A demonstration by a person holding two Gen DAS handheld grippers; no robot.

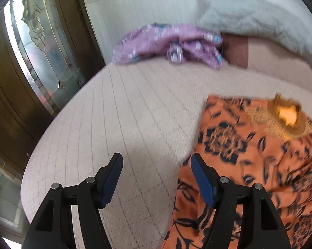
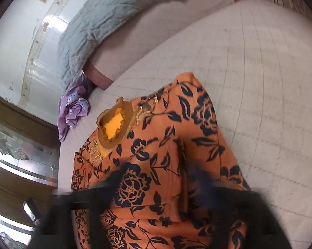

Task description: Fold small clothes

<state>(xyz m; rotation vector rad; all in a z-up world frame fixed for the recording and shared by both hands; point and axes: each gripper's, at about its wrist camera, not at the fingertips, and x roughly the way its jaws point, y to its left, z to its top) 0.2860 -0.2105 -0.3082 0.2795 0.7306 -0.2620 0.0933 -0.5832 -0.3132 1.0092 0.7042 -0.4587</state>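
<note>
- We are folding the orange dress [image 2: 166, 145]. It has dark flowers and a yellow frilly neck. It lies on the pale bed [image 1: 124, 114], on the side nearer us, and it looks partly folded already: its sides seem tucked in, so it makes a long, narrow shape.
- We think this step is between folds. Nothing is held right now.
- Our left tongs [image 1: 157, 178] stand wide, with nothing between them. They hang over the bare bed, right at the dress's edge.
- Our right tongs [image 2: 156, 188] hang over the middle of the dress. They are blurry, but they look wide too, with only the flat cloth under them.
- Next, we think we must pinch one end of the dress and bring it over to the other end. Both tongs should grab it evenly, or the fold may go crooked.
- We count one orange dress, one purple flowery cloth [image 1: 166, 45] bunched up at the far side of the bed, and one grey pillow [image 1: 259, 22] right behind it.
</note>
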